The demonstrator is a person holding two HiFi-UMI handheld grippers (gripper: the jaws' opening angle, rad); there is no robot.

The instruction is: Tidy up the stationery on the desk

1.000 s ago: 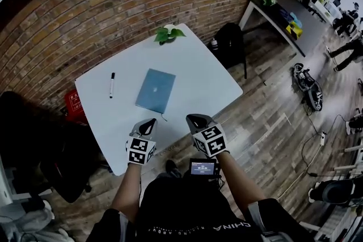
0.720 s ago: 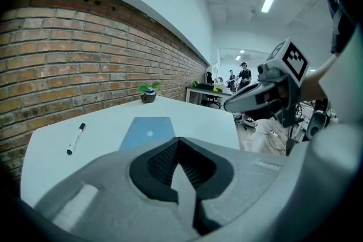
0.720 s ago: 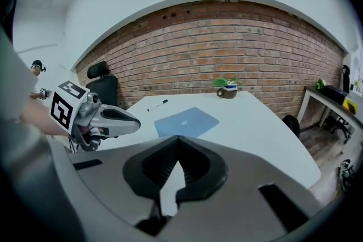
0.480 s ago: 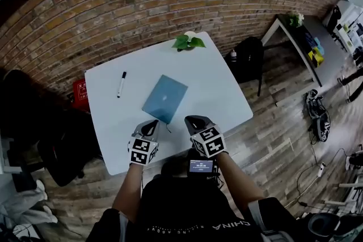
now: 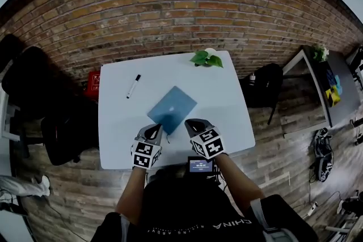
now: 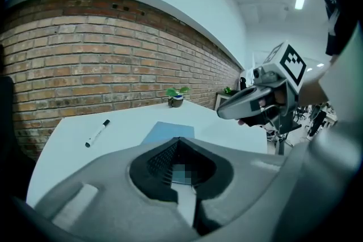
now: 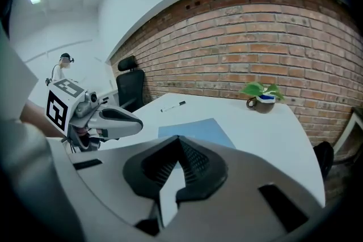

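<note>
- The left gripper [image 5: 154, 131] hangs above the near edge of the white tabletop [image 5: 229, 116]. Its jaws are closed together with nothing between them.
- The right gripper [image 5: 194, 124] is level with it, a little further right along the same edge. Its jaws are also pressed together and empty.
- Both bare forearms reach forward from the body with the elbows bent and tucked close to the sides. Each hand is wrapped around the back of its tool, behind the marker cube.
- Both grippers slope downward toward the tabletop rather than lying level. Their tips lean slightly inward toward each other, but the two stay apart.
- The blue notebook [image 5: 172, 110] lies flat and closed near the middle of the tabletop, turned diagonally. Its nearest corner sits just ahead of the gap between the two tips (neither one touches it).
- The marker pen [image 5: 134, 86], white with a black cap, lies toward the far-left corner, well apart from the notebook and from both grippers.
- A small potted plant [image 5: 206, 58] stands at the far edge near the far-right corner, against the brick wall [image 5: 170, 3].
- A black chair [image 5: 62, 133] sits off the left edge of the tabletop.
</note>
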